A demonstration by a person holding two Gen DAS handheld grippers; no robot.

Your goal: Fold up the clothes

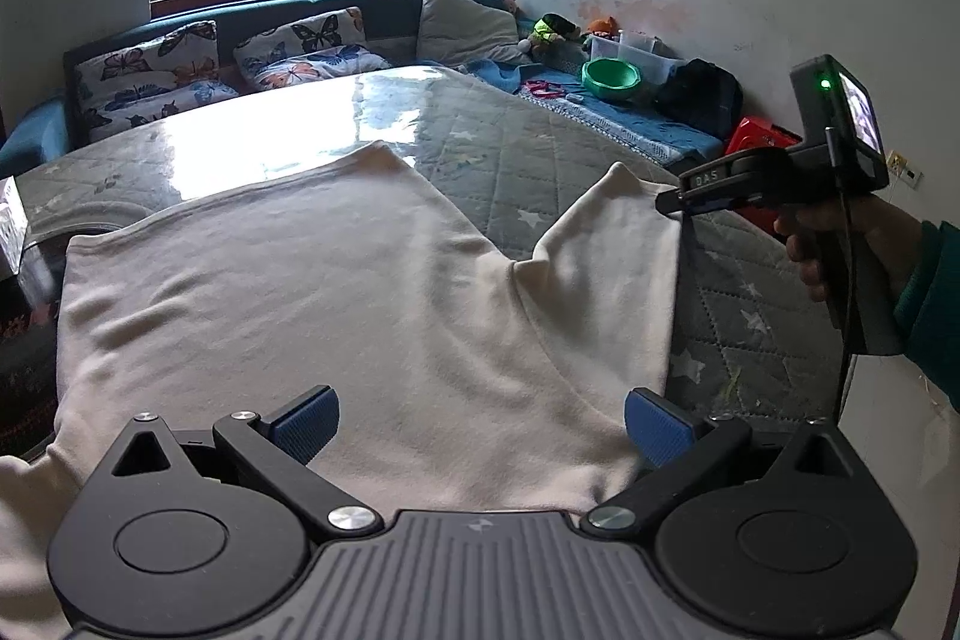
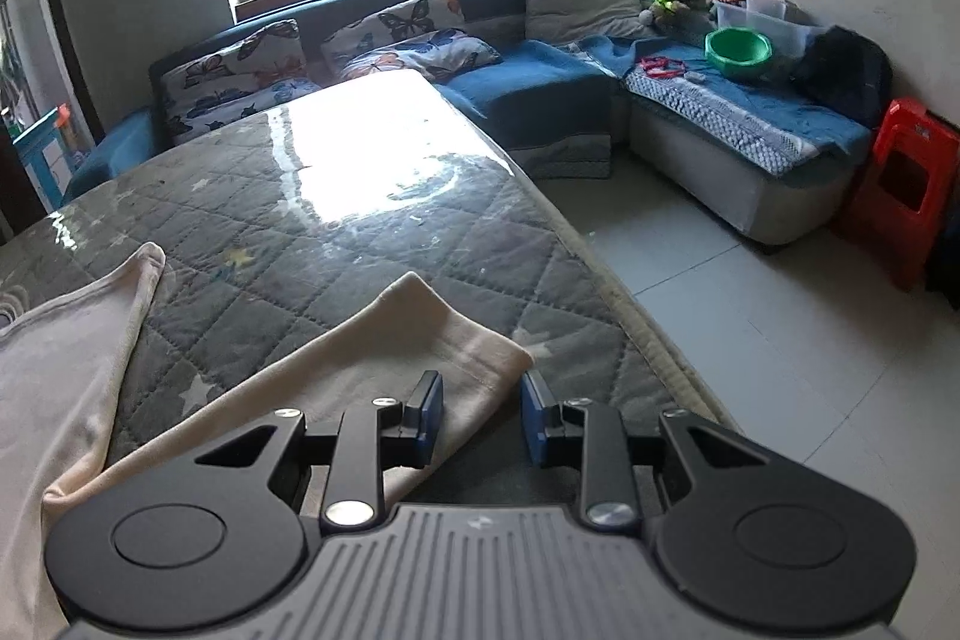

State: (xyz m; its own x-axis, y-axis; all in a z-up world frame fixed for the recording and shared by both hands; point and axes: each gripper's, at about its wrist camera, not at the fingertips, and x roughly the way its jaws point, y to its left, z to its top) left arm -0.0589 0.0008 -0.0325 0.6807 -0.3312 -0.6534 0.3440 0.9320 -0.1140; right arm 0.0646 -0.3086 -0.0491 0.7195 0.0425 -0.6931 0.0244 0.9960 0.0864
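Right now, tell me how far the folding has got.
Done: the cream shirt lies spread flat on the quilted table. No fold shows yet.
In hand: the right gripper is open, straddling the cuff of the right sleeve; the left gripper is open over the shirt's near end, gripping nothing.
Left: bring the sleeve in, then every fold.

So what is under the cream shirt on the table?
The cream shirt lies flat on a grey quilted cover with star prints, under glossy clear sheeting. Whatever is beneath the shirt's middle is covered and cannot be seen.
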